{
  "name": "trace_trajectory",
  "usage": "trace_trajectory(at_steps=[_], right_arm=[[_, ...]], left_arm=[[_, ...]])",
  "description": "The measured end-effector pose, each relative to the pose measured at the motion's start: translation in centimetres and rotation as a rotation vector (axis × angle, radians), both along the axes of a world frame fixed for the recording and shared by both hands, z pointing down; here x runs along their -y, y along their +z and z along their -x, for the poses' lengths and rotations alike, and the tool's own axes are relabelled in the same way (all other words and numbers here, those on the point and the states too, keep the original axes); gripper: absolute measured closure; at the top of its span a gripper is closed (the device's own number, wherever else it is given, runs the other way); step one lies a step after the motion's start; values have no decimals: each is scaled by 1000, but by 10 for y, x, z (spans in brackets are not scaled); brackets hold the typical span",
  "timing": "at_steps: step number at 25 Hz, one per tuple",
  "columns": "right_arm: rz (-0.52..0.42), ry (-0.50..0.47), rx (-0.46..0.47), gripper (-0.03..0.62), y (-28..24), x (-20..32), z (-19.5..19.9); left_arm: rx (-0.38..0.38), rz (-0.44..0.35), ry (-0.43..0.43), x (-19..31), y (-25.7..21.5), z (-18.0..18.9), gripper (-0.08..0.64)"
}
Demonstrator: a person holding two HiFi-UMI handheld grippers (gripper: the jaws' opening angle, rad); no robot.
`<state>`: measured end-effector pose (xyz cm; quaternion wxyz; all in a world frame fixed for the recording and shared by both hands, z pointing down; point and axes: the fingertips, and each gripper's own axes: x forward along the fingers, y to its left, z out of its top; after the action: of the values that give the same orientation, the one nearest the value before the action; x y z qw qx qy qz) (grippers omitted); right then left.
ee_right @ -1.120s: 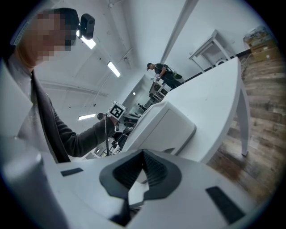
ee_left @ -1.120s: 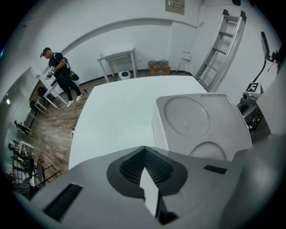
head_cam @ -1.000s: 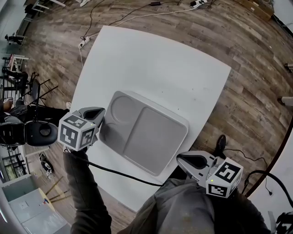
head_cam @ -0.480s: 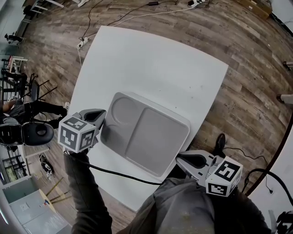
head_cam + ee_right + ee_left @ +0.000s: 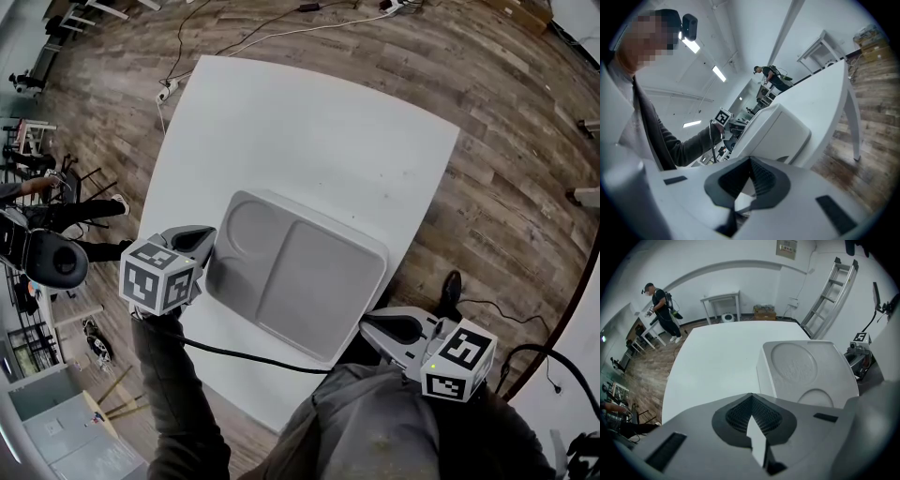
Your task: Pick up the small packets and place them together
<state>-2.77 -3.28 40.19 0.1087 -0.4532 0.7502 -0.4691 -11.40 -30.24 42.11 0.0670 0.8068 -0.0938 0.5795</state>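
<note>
Floor (image 5: 525,141): brown wood planks.
Table (image 5: 309,131): smooth white top, near corner hidden behind my body.
Left gripper (image 5: 199,236): my jaws are pinched together on nothing, at the tray's left rim.
Tray (image 5: 319,281): matte grey with rounded corners, one round well and one broad rectangular well.
Right gripper (image 5: 375,326): jaws clenched and empty, beside the tray's near corner.
Packets: I cannot make any out in these views.

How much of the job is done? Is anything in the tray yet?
Nothing looks done: the grey tray is bare, and no packets show on the white table. In hand: nothing; the left gripper and right gripper are both shut and empty beside the tray. Left: the whole job.
</note>
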Motion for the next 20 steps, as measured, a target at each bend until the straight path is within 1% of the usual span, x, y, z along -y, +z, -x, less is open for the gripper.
trace_trajectory(at_steps=[15,17,18,20], right_arm=[[-8,-4,-2,588,-4,-9,0],[-7,-2,-3,588,-2,-9,-1],[-8,-1,-1,588,-1,-9,-3],[-8,-1,-1,588,2,-10,-4]], left_arm=[[8,12,-14,-8,-1,0,563],[24,-20,-18,-7,-2,0,563],[38,-55,-18,-5,-3,0,563],[67,-153,-15,0,-4,1,563]])
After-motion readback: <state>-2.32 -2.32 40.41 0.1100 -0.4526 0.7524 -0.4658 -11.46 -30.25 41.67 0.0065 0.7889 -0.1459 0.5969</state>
